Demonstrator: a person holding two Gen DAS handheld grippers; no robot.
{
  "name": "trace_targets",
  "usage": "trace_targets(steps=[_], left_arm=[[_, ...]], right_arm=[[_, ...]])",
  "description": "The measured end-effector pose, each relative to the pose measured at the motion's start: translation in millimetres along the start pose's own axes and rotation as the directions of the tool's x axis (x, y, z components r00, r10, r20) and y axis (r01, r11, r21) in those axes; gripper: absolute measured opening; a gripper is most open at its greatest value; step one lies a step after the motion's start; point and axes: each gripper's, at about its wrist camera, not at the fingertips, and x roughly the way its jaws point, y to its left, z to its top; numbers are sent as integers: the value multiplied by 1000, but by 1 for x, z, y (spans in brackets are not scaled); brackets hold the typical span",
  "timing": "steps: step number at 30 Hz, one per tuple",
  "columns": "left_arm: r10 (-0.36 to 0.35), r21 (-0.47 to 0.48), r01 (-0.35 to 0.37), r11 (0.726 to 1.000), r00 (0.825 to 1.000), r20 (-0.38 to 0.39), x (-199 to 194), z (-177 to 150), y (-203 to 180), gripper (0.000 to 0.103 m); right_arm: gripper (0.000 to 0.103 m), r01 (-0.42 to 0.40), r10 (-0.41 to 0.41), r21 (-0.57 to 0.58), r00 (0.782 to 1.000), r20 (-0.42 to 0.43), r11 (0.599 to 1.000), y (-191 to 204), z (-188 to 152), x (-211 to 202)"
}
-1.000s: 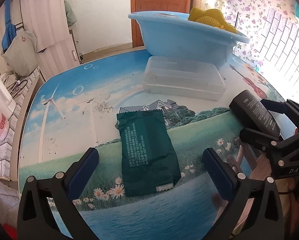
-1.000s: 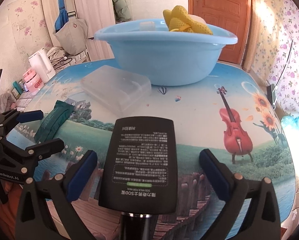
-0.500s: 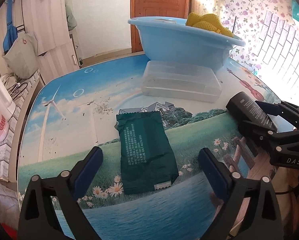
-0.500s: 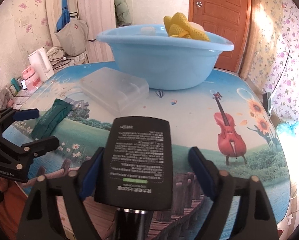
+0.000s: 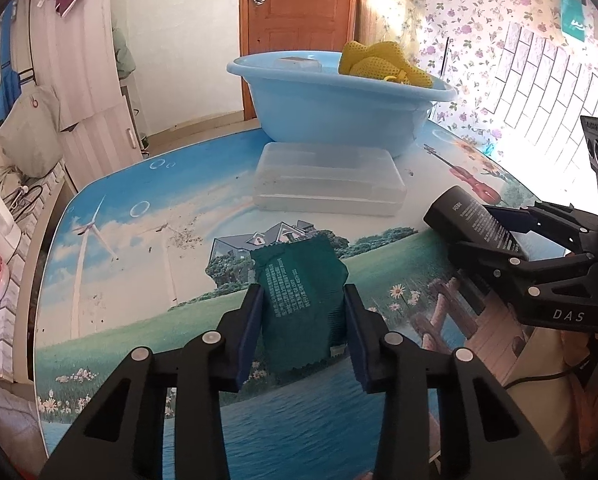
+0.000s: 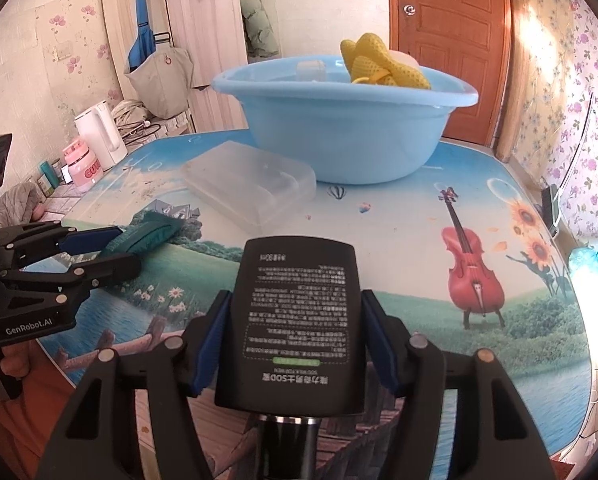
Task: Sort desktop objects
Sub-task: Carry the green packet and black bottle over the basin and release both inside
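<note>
now both grippers have closed since a second ago. left gripper pads pinch the green snack packet, its far end curling up off the printed table. right gripper clamps the black bottle. blue basin and clear plastic box unchanged.

Both views are bright with daylight entering from the right, where the floral wall and the table edge wash out in glare. Fisheye distortion bends the door and darkens the corners. Focus is sharp at centre; shadows are soft and faint.
</note>
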Motion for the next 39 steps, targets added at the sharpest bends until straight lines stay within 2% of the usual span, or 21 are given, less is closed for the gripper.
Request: trace_targets(steps=[5,11,25,39], left_arm=[[6,2,-6,1000,1000,-4,-2,2,0,37],[3,-10,-3,1000,1000,19,-12,7,3,37],[7,-17,-7,1000,998,55,-48,47,2,37],[-34,-29,37,999,995,90,-60,81,-9,37]], right_arm=[[62,1,0,-20,1000,14,1000,3,2,-5],[62,-12,12,11,1000,19,1000,-4,3,-9],[61,-13,9,54,997,76,998,-14,27,-38],[61,-19,10,62,991,137,998,-19,47,-62]])
